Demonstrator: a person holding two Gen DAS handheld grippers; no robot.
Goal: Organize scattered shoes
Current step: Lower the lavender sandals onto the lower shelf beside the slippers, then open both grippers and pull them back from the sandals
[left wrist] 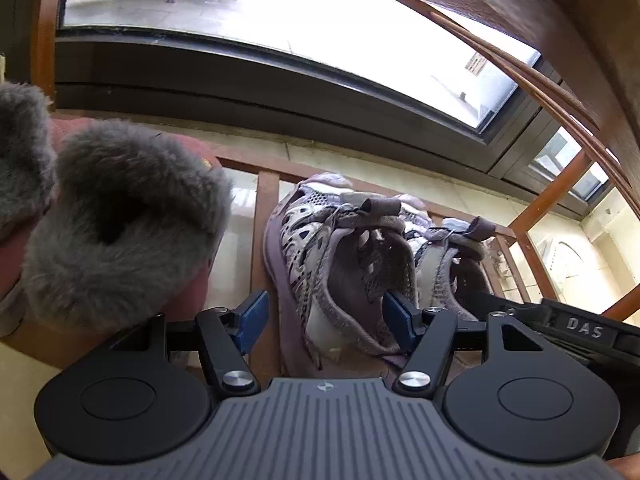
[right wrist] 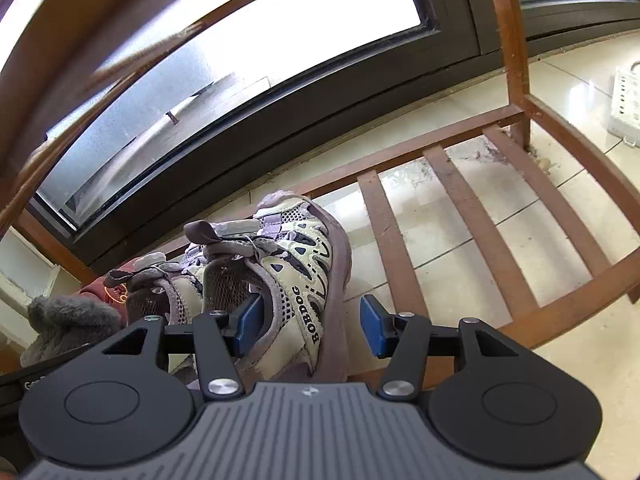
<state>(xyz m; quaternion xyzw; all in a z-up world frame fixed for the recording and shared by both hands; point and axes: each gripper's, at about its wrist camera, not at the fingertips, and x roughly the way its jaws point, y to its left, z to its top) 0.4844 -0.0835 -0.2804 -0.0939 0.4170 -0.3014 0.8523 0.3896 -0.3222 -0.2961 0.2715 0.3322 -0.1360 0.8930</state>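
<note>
Resting: two mauve-and-cream mesh sneakers, left one (left wrist: 320, 264) and right one (right wrist: 296, 280), side by side on the slatted wooden rack (right wrist: 472, 208).
Left gripper (left wrist: 326, 320): jaws apart, straddling its sneaker's heel, pads not pressing.
Right gripper (right wrist: 312, 320): jaws apart, one blue pad inside the collar, not gripping.
Neighbour: fur-lined red slipper (left wrist: 120, 216), just left.

Mauve-cream mesh sneakers (left wrist: 320, 248), grey-fur slippers (left wrist: 120, 216)
</note>
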